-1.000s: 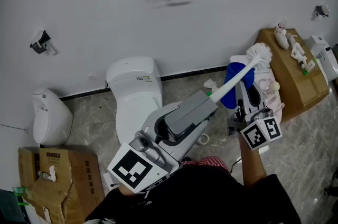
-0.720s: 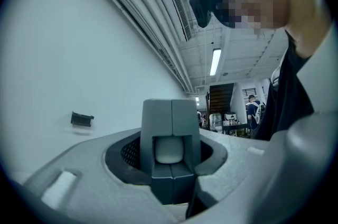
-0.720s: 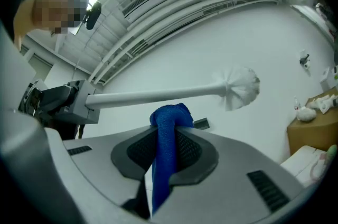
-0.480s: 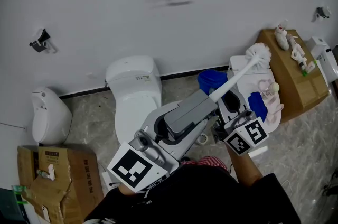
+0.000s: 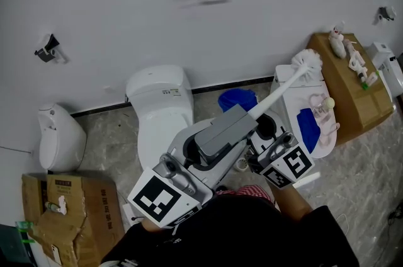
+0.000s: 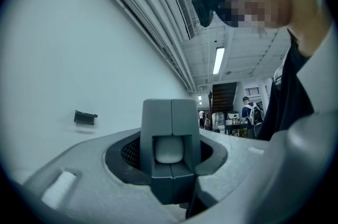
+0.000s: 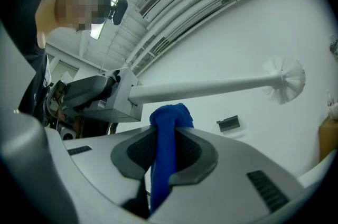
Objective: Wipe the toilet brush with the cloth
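My left gripper [image 6: 170, 136] is clamped on the toilet brush [image 5: 284, 90] handle, and the brush slants up to the right of the toilet [image 5: 158, 102]. My right gripper [image 7: 165, 157] pinches the blue cloth [image 7: 169, 118], also right of the toilet, just under that handle.

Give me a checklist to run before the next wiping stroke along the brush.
1. Brush grip: ok. The left gripper has its jaws together on the end of the white toilet brush.
2. Cloth grip: ok. The right gripper has its jaws clamped on the blue cloth, which bunches up out of them.
3. Cloth on the handle: cannot tell. In the right gripper view the cloth top sits just under the handle, near the left gripper.
4. Stroke path: ok. The handle is bare all the way to the bristle head.
5. Brush held off surfaces: cannot tell. In the head view the bristle head overlaps the white top behind it.
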Demonstrator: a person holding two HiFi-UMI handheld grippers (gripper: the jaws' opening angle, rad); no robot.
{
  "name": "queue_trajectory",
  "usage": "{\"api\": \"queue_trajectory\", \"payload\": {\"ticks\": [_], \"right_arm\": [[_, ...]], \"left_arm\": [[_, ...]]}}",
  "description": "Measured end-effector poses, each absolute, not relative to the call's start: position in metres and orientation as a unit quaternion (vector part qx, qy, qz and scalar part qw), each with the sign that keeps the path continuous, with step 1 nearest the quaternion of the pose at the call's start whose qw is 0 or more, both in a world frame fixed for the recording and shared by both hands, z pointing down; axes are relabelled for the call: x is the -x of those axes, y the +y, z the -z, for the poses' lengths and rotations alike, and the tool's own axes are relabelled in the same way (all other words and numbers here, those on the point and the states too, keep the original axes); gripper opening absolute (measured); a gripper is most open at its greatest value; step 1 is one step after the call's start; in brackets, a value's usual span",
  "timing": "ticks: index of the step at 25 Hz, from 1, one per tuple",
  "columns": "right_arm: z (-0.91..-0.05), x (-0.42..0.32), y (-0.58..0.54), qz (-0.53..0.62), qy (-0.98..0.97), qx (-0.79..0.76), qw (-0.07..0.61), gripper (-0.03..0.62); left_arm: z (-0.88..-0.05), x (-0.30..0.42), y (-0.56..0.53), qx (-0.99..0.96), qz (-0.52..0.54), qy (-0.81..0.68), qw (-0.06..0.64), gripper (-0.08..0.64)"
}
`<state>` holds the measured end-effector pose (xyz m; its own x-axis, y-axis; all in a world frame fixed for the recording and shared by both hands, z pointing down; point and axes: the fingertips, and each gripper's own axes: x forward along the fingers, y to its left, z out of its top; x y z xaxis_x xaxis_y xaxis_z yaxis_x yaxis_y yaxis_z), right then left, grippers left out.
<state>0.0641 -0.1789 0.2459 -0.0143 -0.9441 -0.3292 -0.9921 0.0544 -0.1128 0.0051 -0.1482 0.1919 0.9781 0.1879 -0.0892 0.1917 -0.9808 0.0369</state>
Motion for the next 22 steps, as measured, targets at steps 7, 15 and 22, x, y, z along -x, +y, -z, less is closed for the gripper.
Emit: {"api": "queue_trajectory", "payload": {"ticks": [7, 15, 22], "right_arm": [[-0.234, -0.056, -0.177, -0.106, 0.722, 0.661, 0.175, 0.066], [-0.234, -0.056, -0.177, -0.103, 0.726, 0.652, 0.194, 0.066], [-0.224, -0.057, -0.172, -0.09, 0.719, 0.648, 0.235, 0.066]], "left_arm": [[-0.191, -0.006, -0.152, -0.994, 0.049, 0.095, 0.014, 0.17], [-0.195, -0.006, -0.156, -0.995, 0.043, 0.092, 0.01, 0.17], [-0.195, -0.006, -0.151, -0.994, 0.047, 0.102, 0.009, 0.17]]}}
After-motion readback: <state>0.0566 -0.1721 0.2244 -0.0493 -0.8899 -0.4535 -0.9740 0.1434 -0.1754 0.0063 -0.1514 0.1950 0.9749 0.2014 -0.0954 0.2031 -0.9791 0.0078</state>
